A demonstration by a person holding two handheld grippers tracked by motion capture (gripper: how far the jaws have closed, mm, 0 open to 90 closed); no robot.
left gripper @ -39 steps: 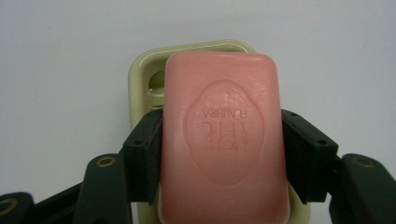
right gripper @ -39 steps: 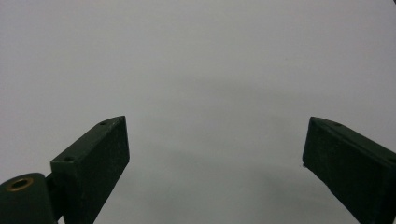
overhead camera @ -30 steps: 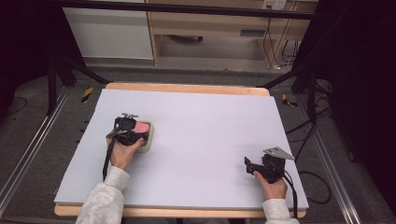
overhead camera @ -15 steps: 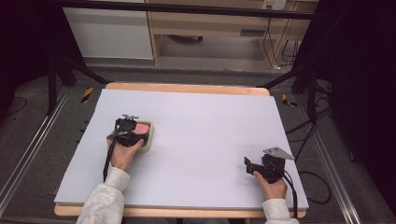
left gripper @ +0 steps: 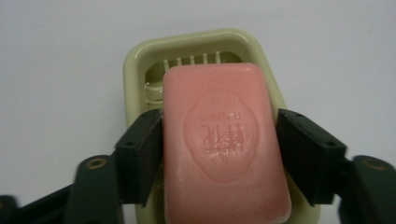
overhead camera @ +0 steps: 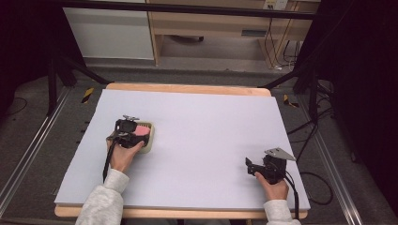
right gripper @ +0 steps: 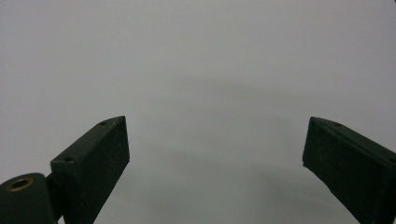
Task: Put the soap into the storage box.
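A pink bar of soap with an embossed stamp lies in a pale yellow-green soap dish on the white table cover. My left gripper straddles the bar, one black jaw pressed against each long side. From above, the soap and dish sit left of centre under my left gripper. My right gripper rests near the front right of the table; its jaws stand wide apart in the right gripper view, with nothing but bare white surface between them.
The white sheet covers a wooden table whose edge shows at the back. Black stand legs and cables flank the table on the floor. A cabinet and shelving stand beyond the far edge.
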